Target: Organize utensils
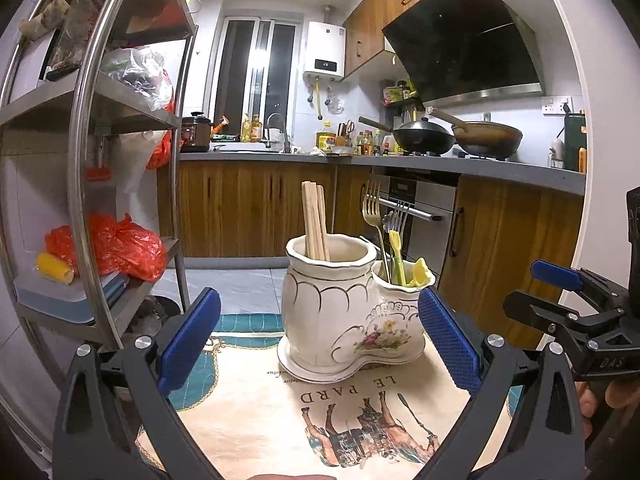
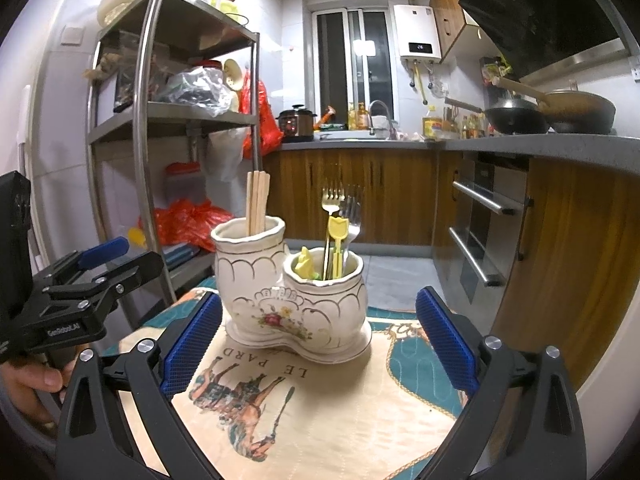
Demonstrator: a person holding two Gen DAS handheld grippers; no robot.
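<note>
A white ceramic two-pot utensil holder [image 1: 340, 320] [image 2: 292, 300] stands on a printed cloth. Its taller pot holds wooden chopsticks [image 1: 314, 220] [image 2: 258, 204]. Its lower pot holds a gold fork [image 1: 372, 204] [image 2: 332, 200], a silver fork [image 1: 398, 218] [image 2: 352, 208] and yellow-green plastic picks [image 1: 420, 272] [image 2: 336, 240]. My left gripper [image 1: 320, 340] is open and empty, its blue pads either side of the holder, a little short of it. My right gripper [image 2: 320, 340] is open and empty, in front of the holder. Each gripper shows at the edge of the other's view, the right one [image 1: 556, 276] and the left one [image 2: 104, 252].
The cloth [image 1: 280, 412] [image 2: 340, 400] covers a small table. A steel shelf rack [image 1: 92, 160] [image 2: 148, 120] with bags stands to the left. Kitchen counter [image 1: 400, 160], woks [image 1: 424, 136] and oven [image 2: 476, 224] lie behind and to the right.
</note>
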